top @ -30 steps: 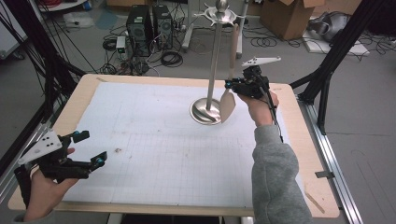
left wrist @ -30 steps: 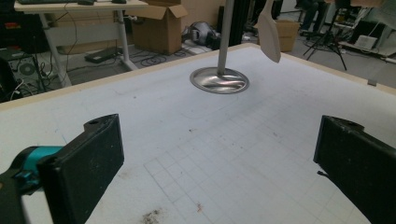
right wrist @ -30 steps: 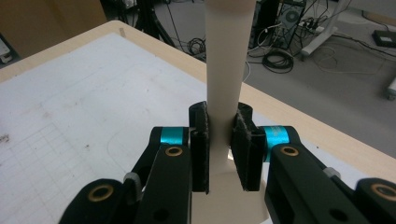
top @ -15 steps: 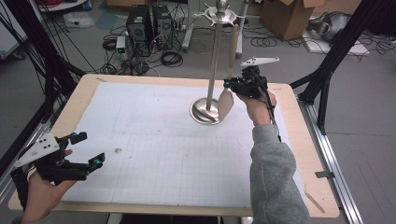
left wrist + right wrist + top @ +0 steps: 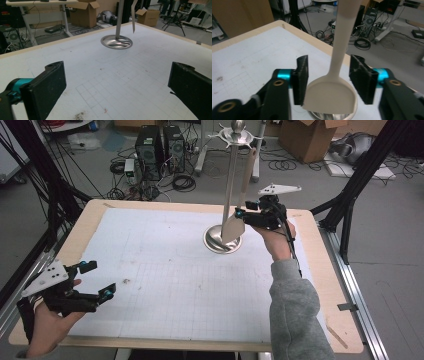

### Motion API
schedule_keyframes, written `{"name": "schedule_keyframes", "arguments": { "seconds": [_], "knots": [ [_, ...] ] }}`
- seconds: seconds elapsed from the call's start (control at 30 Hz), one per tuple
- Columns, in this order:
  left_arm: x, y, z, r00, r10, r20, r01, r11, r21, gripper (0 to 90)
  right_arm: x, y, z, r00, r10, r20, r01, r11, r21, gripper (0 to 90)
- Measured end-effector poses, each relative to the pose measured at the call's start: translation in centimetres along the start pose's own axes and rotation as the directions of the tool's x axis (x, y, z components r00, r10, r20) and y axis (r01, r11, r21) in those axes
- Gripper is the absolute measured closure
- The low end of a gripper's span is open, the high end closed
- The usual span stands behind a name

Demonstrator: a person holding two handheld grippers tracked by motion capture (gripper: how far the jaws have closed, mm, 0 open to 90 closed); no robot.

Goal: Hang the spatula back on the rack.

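Note:
A pale wooden spatula [image 5: 232, 227] hangs from a hook at the top of a metal utensil stand [image 5: 232, 180], its blade just above the stand's round base [image 5: 216, 242]. My right gripper [image 5: 242, 218] reaches in from the right at blade height. In the right gripper view the blade [image 5: 330, 95] sits between the jaws of the right gripper [image 5: 329, 80]; they have just been opening, and there is a gap on the right side. My left gripper [image 5: 100, 280] rests open and empty near the table's front left corner. In the left gripper view the left gripper [image 5: 120, 87] faces the stand's base [image 5: 116, 42].
A white gridded mat [image 5: 165, 270] covers most of the wooden table [image 5: 330, 320]. Black frame posts [image 5: 350, 205] stand at the right and left edges. On the floor beyond lie computer towers [image 5: 157, 145], cables and cardboard boxes [image 5: 305, 137].
The right gripper's jaws have spread apart around the spatula blade. Both hands stay about where they were.

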State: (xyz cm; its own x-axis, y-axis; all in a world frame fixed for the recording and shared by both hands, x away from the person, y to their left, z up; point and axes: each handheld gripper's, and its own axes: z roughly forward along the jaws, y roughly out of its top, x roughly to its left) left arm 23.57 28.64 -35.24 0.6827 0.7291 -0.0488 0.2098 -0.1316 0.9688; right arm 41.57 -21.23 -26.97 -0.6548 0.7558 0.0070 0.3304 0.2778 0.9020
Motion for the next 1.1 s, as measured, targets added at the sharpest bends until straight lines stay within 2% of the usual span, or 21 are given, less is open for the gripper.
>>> {"name": "schedule_keyframes", "arguments": {
  "seconds": [0.07, 0.13, 0.23, 0.33, 0.4, 0.6, 0.8, 1.1],
  "knots": [
    [0.0, 0.0, 0.2, 1.0, 0.001, 0.005, -0.001, 1.0, 0.001, 2.0, 0.1, -0.3, -0.3, 1.0, -0.009, 0.001, 0.009, 1.0, -0.019, 38.6],
    [0.1, 0.1, 0.4, 0.9999, 0.0, 0.011, 0.0, 1.0, -0.001, 2.0, 0.1, -0.5, -0.6, 1.0, -0.001, -0.009, 0.001, 1.0, -0.012, 30.0],
    [0.1, 0.3, 0.7, 0.9998, -0.001, 0.019, 0.001, 1.0, -0.005, 2.0, 0.5, -0.5, -1.3, 0.9998, -0.018, -0.012, 0.018, 1.0, -0.012, 24.0],
    [0.1, 0.5, 1.1, 0.9996, 0.0, 0.029, 0.0, 1.0, -0.005, 2.0, 1.0, -0.7, -2.3, 0.9994, -0.027, -0.022, 0.026, 0.998, -0.061, 22.5],
    [0.1, 0.5, 1.4, 0.9993, -0.004, 0.037, 0.005, 0.9999, -0.009, 2.0, 1.3, -0.8, -2.8, 0.9993, -0.035, -0.014, 0.034, 0.997, -0.071, 20.3],
    [0.1, 0.7, 2.1, 0.9986, -0.006, 0.053, 0.006, 0.9999, -0.009, 2.0, 1.7, -1.5, -3.8, 0.999, -0.045, -0.004, 0.044, 0.996, -0.073, 20.0],
    [0.3, 0.8, 2.4, 0.9987, -0.019, 0.047, 0.02, 0.9996, -0.019, 2.0, 1.9, -2.5, -4.7, 0.998, -0.061, -0.013, 0.06, 0.996, -0.07, 19.9],
    [0.2, 1.0, 3.1, 0.9986, -0.013, 0.051, 0.015, 0.9996, -0.023, 1.9, 2.4, -4.3, -6.4, 0.9975, -0.068, -0.021, 0.066, 0.995, -0.077, 19.9]
  ]
}}
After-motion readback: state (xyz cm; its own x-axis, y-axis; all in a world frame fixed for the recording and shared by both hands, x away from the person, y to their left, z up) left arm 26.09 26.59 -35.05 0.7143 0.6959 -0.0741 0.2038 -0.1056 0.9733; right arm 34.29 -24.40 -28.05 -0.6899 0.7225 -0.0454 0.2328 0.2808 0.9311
